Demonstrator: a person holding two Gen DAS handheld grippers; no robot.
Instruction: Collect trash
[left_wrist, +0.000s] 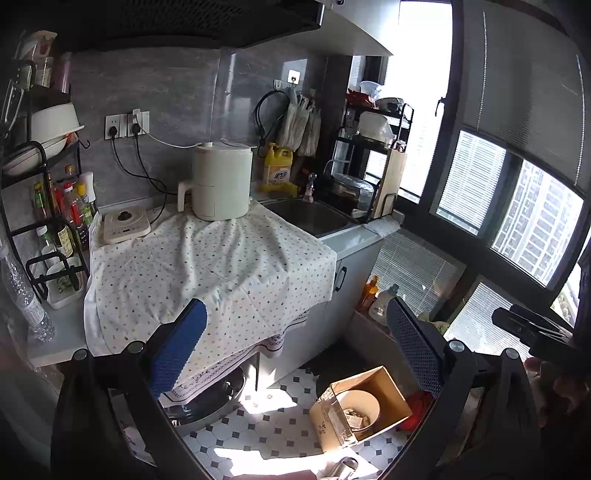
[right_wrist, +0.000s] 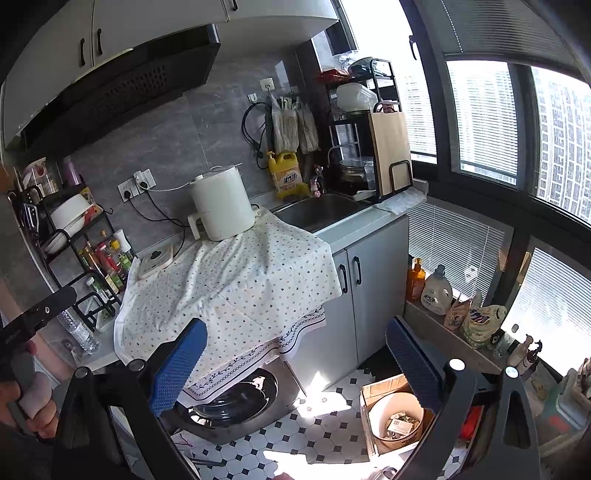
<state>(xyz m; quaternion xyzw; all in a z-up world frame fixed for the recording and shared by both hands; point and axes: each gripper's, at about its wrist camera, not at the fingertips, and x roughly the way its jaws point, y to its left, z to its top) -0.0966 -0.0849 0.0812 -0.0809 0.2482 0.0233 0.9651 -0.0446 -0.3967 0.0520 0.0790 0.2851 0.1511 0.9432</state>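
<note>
**Both hand-held grippers wide apart above the kitchen floor**

The left hand-held gripper (left_wrist: 295, 347) fills the bottom of its frame, its blue-padded fingers (left_wrist: 177, 350) spread wide with nothing between them. The right hand-held gripper (right_wrist: 295, 363) stands the same way, jaws apart and empty.

The trash sits at the lower right of both frames: a cardboard box (left_wrist: 388, 387) on the black-and-white tiled floor (left_wrist: 258, 432) holds a round cream bin (right_wrist: 380, 406), and in the bin lie crumpled scraps (right_wrist: 400, 424), possibly paper and wrappers, too small to tell surely.

At frame centre, a dotted white cloth (left_wrist: 207, 266) drapes the bench (left_wrist: 354, 240) and hangs over a washing machine (right_wrist: 236, 402). A white kettle-like appliance (left_wrist: 221, 181) stands on the cloth, with the sink (left_wrist: 310, 216) just to its right.
</note>
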